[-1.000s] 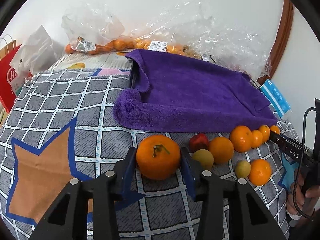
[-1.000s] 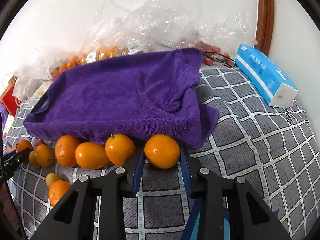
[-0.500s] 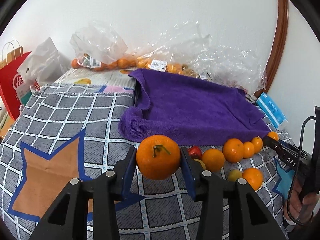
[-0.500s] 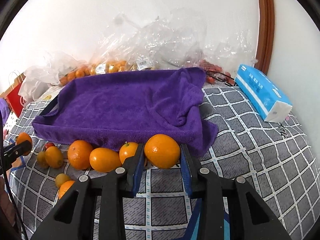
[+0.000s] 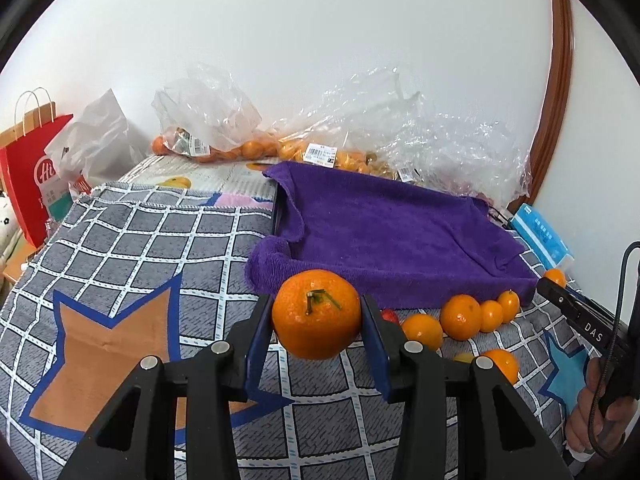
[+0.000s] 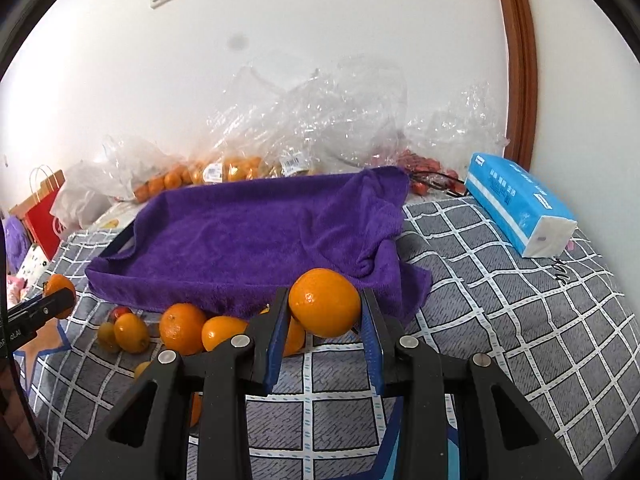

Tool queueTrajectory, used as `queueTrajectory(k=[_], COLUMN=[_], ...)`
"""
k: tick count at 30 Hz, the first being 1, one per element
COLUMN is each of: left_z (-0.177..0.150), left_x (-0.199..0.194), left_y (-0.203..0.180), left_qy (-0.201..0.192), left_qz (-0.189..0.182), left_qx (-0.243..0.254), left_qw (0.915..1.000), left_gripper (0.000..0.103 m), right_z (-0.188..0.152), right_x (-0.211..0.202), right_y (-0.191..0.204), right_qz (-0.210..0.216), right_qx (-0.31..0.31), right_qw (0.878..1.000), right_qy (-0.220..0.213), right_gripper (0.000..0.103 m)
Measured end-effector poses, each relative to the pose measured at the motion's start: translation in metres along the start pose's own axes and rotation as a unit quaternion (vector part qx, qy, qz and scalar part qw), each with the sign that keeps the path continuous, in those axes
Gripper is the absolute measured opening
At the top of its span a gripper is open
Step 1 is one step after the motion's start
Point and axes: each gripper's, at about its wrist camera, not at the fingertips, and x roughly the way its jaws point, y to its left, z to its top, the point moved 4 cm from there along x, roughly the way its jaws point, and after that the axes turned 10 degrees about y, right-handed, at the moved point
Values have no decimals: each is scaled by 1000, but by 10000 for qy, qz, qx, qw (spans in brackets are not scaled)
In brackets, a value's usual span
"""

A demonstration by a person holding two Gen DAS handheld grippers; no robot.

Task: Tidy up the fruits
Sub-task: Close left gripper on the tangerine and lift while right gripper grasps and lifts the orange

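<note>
My left gripper [image 5: 316, 320] is shut on a large orange with a green stem [image 5: 316, 314], lifted above the checked cloth. My right gripper [image 6: 325, 312] is shut on a smooth orange [image 6: 325, 302], also off the cloth. Both hang just in front of a tray draped with a purple towel [image 5: 392, 232] [image 6: 256, 236]. A row of loose oranges [image 5: 460, 317] [image 6: 182, 328] with a small red fruit [image 6: 120, 312] and a yellow-green one [image 6: 106, 334] lies along the tray's near edge. The right gripper also shows in the left wrist view, at its right edge [image 5: 560, 294].
Clear plastic bags of oranges [image 5: 248, 148] [image 6: 224, 170] pile against the wall behind the tray. A blue tissue pack [image 6: 520, 204] lies right of the tray. A red paper bag [image 5: 34, 176] stands at the far left. A person's hand [image 5: 592, 412] grips the right tool.
Both grippers have risen with their oranges and tipped upward, so the wall fills more of each view and the fruit row sits lower. The grips are unchanged.
</note>
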Motion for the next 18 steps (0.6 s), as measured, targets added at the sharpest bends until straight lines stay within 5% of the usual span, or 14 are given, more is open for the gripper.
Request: queueTrajectory(k=[10,18], left_z=[1,26], left_x=[-8,-47], left_y=[6,6], left_qy=[-63,-339], left_qz=[-11,-57], left_qx=[-176,-211], left_qw=[9998,9992], left_gripper=[41,41], right_z=[3,41], right_x=[-7,-34], right_y=[4,25], right_qz=[23,28], right_qx=[87,-256], right_qw=[9999,9995], right_qy=[99,-184], right_gripper=[34,34])
